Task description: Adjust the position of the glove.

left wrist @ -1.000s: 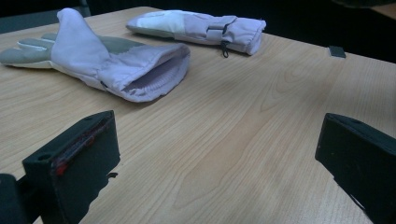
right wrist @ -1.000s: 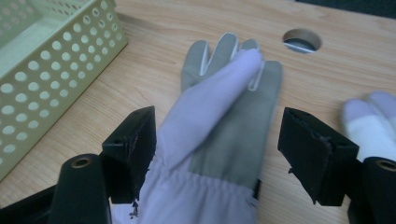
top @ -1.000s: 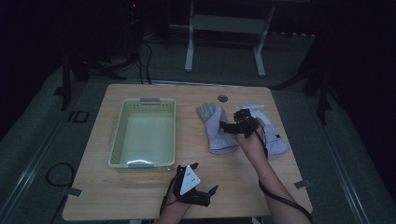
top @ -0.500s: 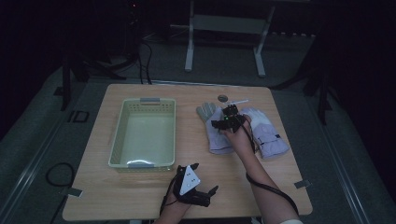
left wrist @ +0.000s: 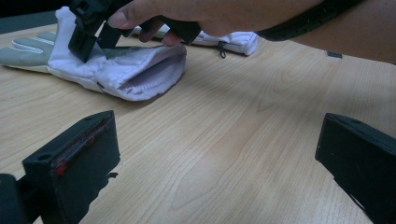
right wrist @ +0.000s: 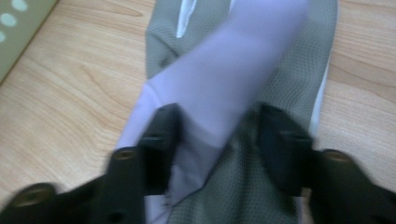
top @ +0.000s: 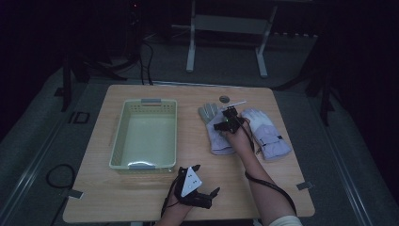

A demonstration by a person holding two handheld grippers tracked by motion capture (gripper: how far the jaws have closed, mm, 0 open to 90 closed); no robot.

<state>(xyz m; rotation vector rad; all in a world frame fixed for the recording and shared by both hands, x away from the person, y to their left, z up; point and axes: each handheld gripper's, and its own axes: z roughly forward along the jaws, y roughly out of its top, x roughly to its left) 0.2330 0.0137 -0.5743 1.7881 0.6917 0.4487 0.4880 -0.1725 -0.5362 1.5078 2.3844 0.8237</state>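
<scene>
Two lavender-and-grey gloves lie side by side on the wooden table (top: 282, 188). My right gripper (top: 227, 117) has come down on the left glove (top: 214, 136), near its palm. In the right gripper view its jaws (right wrist: 217, 135) have just been closing and now pinch a raised fold of the glove (right wrist: 233, 70) between them. The left gripper view shows that glove (left wrist: 135, 70) lying flat, cuff open toward me, with the right gripper (left wrist: 88, 37) pressed on top. My left gripper (top: 207, 197) rests at the table's front edge, its jaws (left wrist: 215, 163) wide open over bare wood.
A pale green basket (top: 117, 141) stands on the left half of the table, its corner showing in the right gripper view (right wrist: 14, 28). The second glove (top: 268, 136) lies right of the hand. A small dark disc (top: 224, 99) sits near the far edge.
My right gripper has moved left and down from above the gloves onto the left glove. The left gripper has stayed put.
</scene>
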